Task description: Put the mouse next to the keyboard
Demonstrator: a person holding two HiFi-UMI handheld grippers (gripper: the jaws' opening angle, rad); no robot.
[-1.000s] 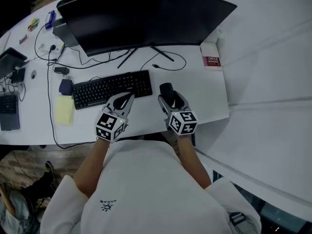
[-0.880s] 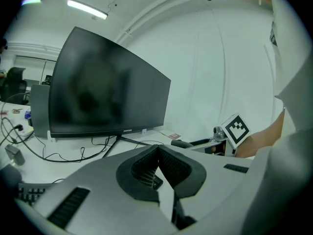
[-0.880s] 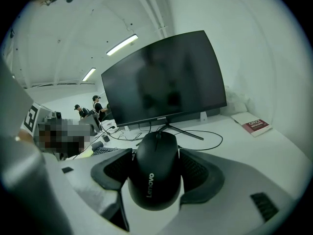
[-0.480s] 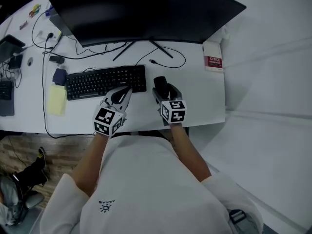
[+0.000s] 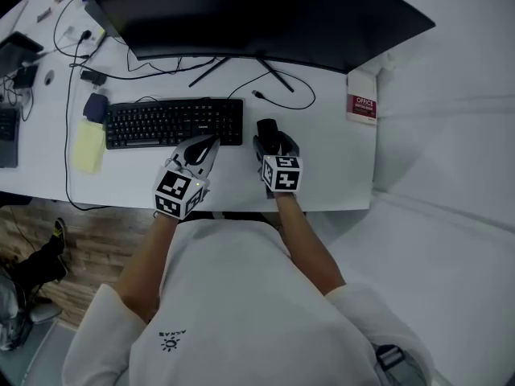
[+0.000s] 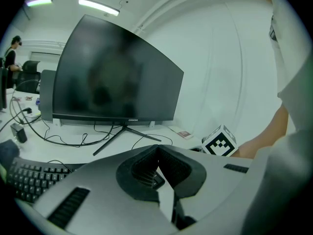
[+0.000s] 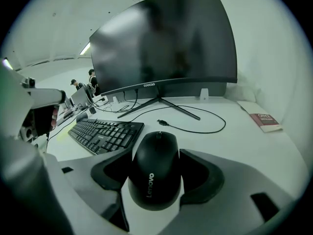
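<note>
My right hand-held gripper (image 7: 157,176) clamps mouse (image 7: 155,166), "Lenovo" legible, beside keyboard (image 5: 173,123); left hand-held gripper (image 6: 157,163) closed, empty. Head view half-hides mouse.

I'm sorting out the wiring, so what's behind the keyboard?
Behind the keyboard are the monitor's stand legs and a loose black cable on the white desk. The monitor overhangs them, hiding the desk farther back in the head view.

Dim, cool, even light reaches you, with faint shadows on the white worktop (image 5: 326,163). Long ceiling strip lights (image 6: 98,6) glare in your left gripper view. Both gripper views bulge and darken at the edges; the rounded black plastic mouse (image 7: 156,168) looks sharp.
</note>
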